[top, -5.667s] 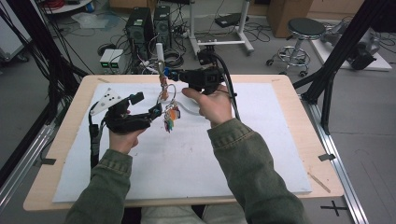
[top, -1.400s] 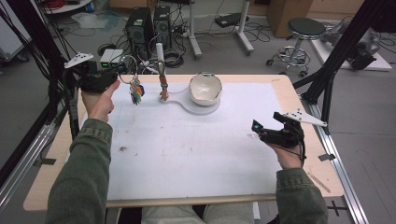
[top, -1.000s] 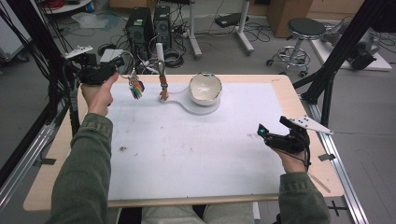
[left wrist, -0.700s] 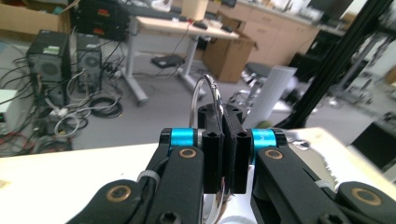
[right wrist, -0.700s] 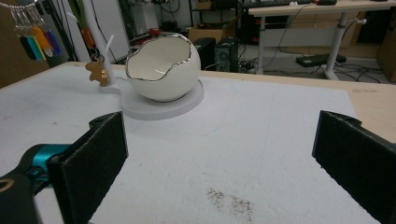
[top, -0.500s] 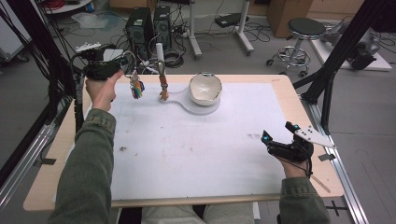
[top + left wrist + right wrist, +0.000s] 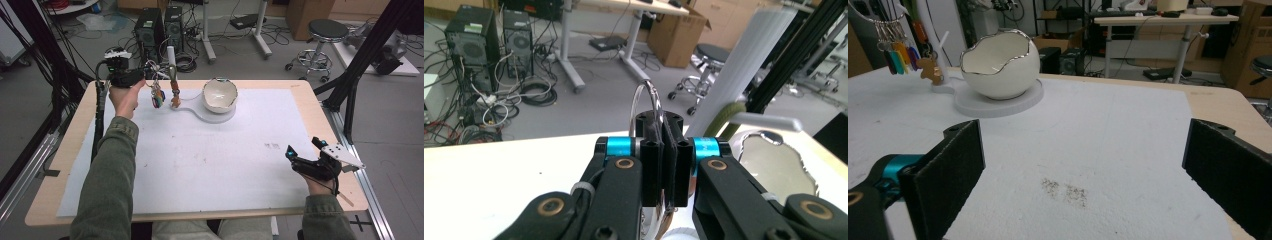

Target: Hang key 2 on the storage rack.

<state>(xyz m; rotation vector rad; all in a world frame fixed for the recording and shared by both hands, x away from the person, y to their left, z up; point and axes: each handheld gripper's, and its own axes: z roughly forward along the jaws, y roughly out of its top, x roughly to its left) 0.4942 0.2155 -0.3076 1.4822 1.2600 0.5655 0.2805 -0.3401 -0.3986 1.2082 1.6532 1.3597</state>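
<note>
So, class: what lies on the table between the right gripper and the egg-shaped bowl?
Bare white mat, faintly smudged, separates the right gripper from the egg-shaped bowl, in the right gripper view.

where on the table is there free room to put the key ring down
The white mat is bare across its middle and near side, from the sleeve to the right gripper. It is crowded at the far edge, where the left gripper holds the key ring beside the stand and the bowl.

Wire key ring (image 7: 647,102) with coloured tags (image 7: 157,96) hangs upright beside the stand (image 7: 173,75).
</note>
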